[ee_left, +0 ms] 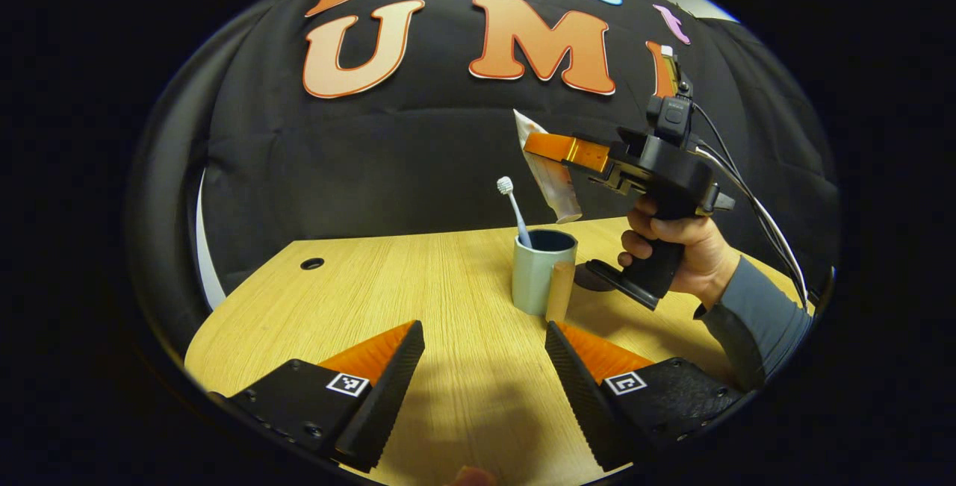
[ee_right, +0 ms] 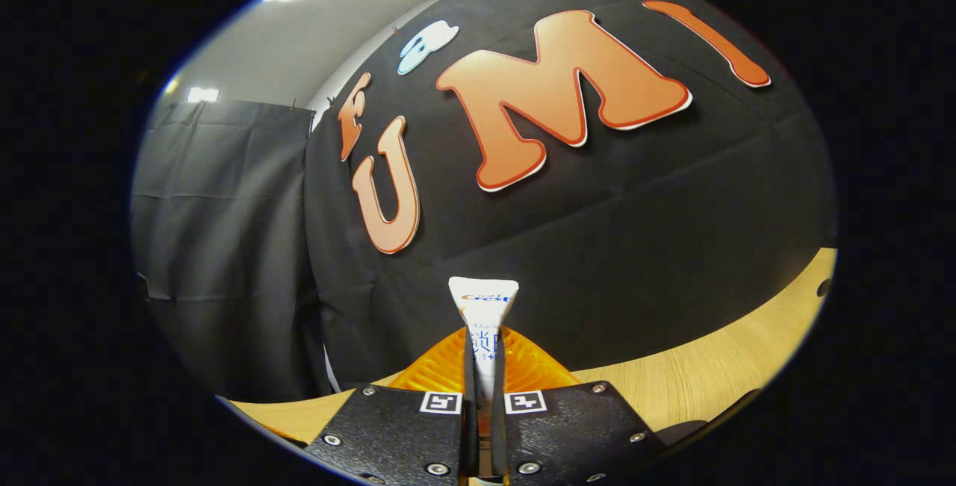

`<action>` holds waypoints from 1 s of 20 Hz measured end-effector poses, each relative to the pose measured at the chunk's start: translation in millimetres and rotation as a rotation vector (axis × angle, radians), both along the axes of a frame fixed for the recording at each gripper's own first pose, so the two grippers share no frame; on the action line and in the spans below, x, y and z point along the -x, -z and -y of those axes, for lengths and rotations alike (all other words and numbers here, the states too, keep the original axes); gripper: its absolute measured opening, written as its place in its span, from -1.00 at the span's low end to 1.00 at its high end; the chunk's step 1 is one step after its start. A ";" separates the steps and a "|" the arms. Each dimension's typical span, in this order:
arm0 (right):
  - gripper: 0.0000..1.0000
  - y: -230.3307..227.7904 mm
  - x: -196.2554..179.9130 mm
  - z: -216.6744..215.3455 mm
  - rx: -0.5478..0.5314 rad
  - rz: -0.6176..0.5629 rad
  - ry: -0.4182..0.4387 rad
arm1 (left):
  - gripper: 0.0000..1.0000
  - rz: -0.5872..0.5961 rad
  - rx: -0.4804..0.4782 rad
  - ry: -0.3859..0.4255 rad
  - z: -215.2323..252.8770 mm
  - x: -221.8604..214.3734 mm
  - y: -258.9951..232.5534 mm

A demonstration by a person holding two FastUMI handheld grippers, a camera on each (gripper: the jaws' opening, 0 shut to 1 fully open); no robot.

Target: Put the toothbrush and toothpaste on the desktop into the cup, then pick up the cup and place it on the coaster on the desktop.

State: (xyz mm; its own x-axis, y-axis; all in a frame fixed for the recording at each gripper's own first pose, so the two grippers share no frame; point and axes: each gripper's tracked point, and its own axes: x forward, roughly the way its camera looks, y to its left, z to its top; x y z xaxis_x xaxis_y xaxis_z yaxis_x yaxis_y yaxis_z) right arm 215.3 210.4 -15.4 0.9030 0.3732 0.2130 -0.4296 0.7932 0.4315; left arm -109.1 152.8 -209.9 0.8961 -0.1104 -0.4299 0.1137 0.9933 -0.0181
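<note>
The table [ee_left: 418,277] ran pale and wood-grained, with a small round hole near its far left corner. Toward its far right part stood the cup [ee_left: 539,271], upright, a handle on its near side, and the toothbrush [ee_left: 514,211] already leaned inside it, bristles up. Just right of the cup a dark flat shape lay partly behind the person's hand [ee_left: 676,251]; it may have been the coaster, though that could not be told for sure.

The right gripper [ee_left: 549,146] hung above the cup, clamped on the toothpaste [ee_left: 551,176], which pointed cap-down toward the cup's mouth without touching it. In the right gripper view both fingers pressed the tube [ee_right: 484,314] flat near its crimped tail. The left gripper [ee_left: 484,359] waited over the near edge, spread wide and empty.

The tube looked light, soft and rather slick, likely to bend or slide under pressure; the stiffer crimped end seemed the better hold. The cup looked rigid and light, easy to tip; its wall or handle would probably serve.
</note>
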 end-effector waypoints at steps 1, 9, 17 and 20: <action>-0.87 4.7 -4.0 -1.0 0.003 -0.005 0.008 | 0.96 -0.006 0.004 -0.004 -0.9 0.7 2.9; -0.80 38.9 -8.8 -1.1 0.072 -0.084 0.016 | 0.96 -0.042 0.036 -0.020 1.9 2.1 5.7; -0.67 40.1 4.1 -3.2 0.175 -0.091 0.001 | 0.94 -0.041 0.064 -0.041 2.1 4.3 6.0; -0.62 47.1 16.9 -0.5 0.209 -0.129 -0.035 | 0.94 -0.042 0.065 -0.044 2.6 2.9 4.0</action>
State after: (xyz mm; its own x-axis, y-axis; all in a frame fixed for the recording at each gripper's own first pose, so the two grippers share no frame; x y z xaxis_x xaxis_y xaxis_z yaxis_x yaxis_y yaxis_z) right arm 198.4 211.0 -62.5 0.9033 0.4289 0.0118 -0.4107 0.8566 0.3124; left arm -112.1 150.2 -213.9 0.8819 -0.1001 -0.4606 0.0674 0.9939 -0.0868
